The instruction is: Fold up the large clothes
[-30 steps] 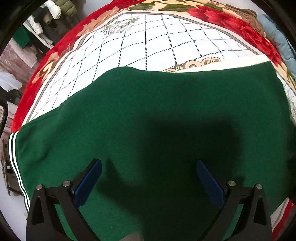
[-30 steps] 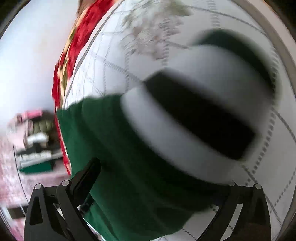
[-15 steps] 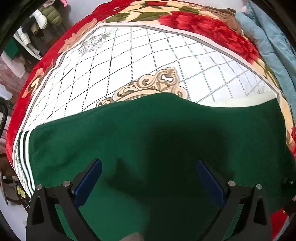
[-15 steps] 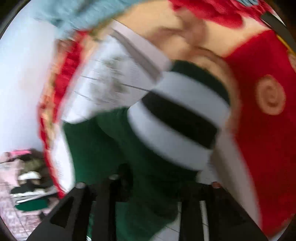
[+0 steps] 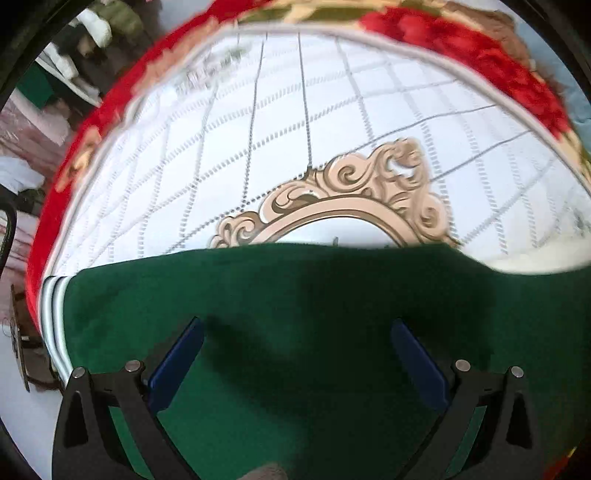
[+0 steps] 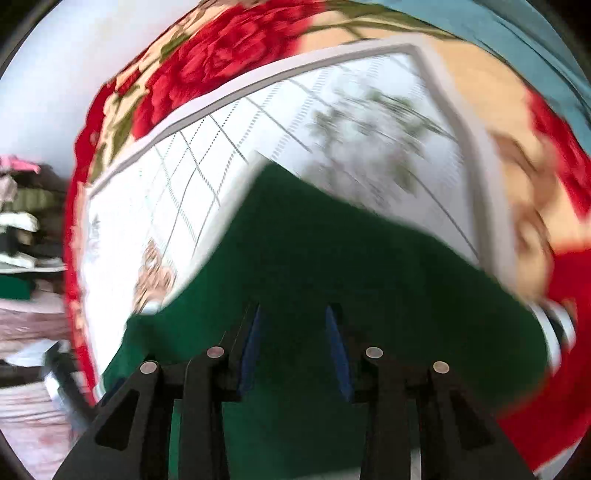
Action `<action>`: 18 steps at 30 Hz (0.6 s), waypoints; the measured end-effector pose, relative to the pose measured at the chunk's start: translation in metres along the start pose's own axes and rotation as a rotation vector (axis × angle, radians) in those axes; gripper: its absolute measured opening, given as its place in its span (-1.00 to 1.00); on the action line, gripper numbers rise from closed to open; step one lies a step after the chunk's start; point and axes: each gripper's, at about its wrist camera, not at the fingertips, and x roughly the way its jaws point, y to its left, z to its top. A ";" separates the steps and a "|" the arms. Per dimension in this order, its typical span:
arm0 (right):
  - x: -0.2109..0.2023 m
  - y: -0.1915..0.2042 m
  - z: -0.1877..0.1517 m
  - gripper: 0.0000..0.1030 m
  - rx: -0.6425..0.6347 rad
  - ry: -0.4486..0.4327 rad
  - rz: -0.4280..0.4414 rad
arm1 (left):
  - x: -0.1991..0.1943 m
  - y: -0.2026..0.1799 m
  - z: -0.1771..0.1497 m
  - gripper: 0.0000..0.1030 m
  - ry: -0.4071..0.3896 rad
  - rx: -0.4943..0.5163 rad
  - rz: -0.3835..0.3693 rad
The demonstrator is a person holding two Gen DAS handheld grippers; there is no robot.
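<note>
A dark green garment (image 5: 295,314) with a white-striped ribbed hem (image 5: 53,314) lies on a patterned blanket (image 5: 295,129). My left gripper (image 5: 297,332) is wide open just above the green fabric, holding nothing. In the right wrist view the same green garment (image 6: 332,258) fills the lower middle, with a striped cuff (image 6: 554,328) at the right. My right gripper (image 6: 291,314) hovers over the fabric with its jaws partly open, a narrow gap between them; nothing is between them. The view is motion-blurred.
The blanket has a white diamond-grid centre with a beige scroll ornament (image 5: 351,195) and a red floral border (image 5: 480,48). A light blue cloth (image 6: 498,26) lies at the far edge. Clutter and clothes (image 5: 55,55) sit beyond the bed's left side.
The right gripper let go of the striped cuff and swung back over the green fabric. The left gripper drew back toward the near edge, so more blanket shows beyond the garment.
</note>
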 end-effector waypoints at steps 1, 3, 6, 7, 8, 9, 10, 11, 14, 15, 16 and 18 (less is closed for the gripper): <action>0.012 0.001 0.006 -0.27 -0.020 0.004 -0.040 | 0.007 0.001 0.003 1.00 0.019 -0.011 -0.007; 0.055 0.003 0.027 -0.27 -0.024 0.057 -0.071 | 0.020 0.004 0.008 1.00 0.037 -0.039 -0.031; 0.071 -0.007 0.049 -0.27 0.052 0.102 -0.036 | 0.026 0.010 0.011 1.00 0.053 -0.076 -0.064; 0.069 -0.009 0.049 -0.28 0.059 0.118 -0.034 | 0.021 0.013 0.011 1.00 0.054 -0.078 -0.070; 0.063 -0.009 0.051 -0.28 0.057 0.129 -0.033 | 0.014 0.016 0.009 1.00 0.047 -0.075 -0.067; 0.054 -0.006 0.050 -0.28 0.045 0.130 -0.036 | 0.002 0.021 0.005 1.00 0.035 -0.068 -0.061; 0.041 -0.003 0.046 -0.28 0.022 0.128 -0.022 | -0.013 0.027 -0.002 1.00 0.019 -0.058 -0.069; 0.026 0.002 0.036 -0.27 -0.006 0.130 0.013 | -0.025 0.032 -0.011 1.00 0.004 -0.049 -0.080; -0.008 0.016 -0.006 -0.23 -0.095 0.150 0.075 | -0.049 0.044 -0.048 1.00 -0.002 0.001 -0.070; -0.010 0.022 -0.029 -0.23 -0.135 0.188 0.092 | -0.048 0.046 -0.061 1.00 0.016 0.017 -0.060; -0.004 0.022 -0.050 -0.23 -0.159 0.240 0.095 | -0.042 0.045 -0.073 1.00 0.039 0.036 -0.036; 0.017 0.028 -0.083 -0.23 -0.193 0.333 0.045 | -0.018 0.042 -0.088 1.00 0.107 0.067 0.023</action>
